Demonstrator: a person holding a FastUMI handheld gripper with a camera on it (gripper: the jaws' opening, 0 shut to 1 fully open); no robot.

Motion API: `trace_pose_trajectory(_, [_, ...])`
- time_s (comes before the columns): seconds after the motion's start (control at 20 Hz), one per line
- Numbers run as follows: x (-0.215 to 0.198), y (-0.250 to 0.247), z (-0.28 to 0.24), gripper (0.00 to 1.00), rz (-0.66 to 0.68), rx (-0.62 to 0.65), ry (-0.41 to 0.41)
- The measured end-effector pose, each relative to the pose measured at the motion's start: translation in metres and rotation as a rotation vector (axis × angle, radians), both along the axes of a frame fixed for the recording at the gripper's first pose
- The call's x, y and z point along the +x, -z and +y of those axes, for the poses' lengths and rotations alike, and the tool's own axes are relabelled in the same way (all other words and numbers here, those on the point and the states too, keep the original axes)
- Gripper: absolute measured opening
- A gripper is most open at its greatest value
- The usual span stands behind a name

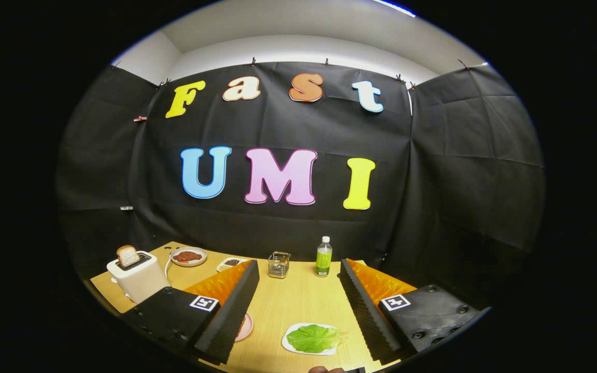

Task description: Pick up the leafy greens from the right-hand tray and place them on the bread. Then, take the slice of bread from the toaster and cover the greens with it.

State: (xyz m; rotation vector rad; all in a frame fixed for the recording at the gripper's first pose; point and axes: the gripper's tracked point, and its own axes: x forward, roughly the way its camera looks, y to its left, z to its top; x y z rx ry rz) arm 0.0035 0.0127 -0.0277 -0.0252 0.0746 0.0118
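My gripper [298, 311] hangs open above the wooden table, nothing between its two black ridged fingers. The leafy greens [313, 338] lie on a small white tray [290, 346] low between the fingers, closer to the right finger [363, 311]. A white toaster [138, 277] stands to the left beyond the left finger [233, 311], with a slice of bread [128, 255] sticking up out of its slot. A pink plate edge [247, 327] peeks from behind the left finger; what lies on it is hidden.
At the back of the table [298, 300] stand a plate with reddish meat [188, 256], a small white dish [230, 264], a glass holder [279, 264] and a green-labelled bottle [323, 257]. The toaster's white cord runs toward the meat plate.
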Motion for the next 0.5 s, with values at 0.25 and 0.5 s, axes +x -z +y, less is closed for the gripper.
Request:
trace_pose_trajectory(0.25, [0.006,0.019,-0.004,0.97,0.049,-0.014,0.008])
trace_pose_trajectory(0.5, [0.021,0.043,-0.012,0.98,0.113,-0.032,-0.009])
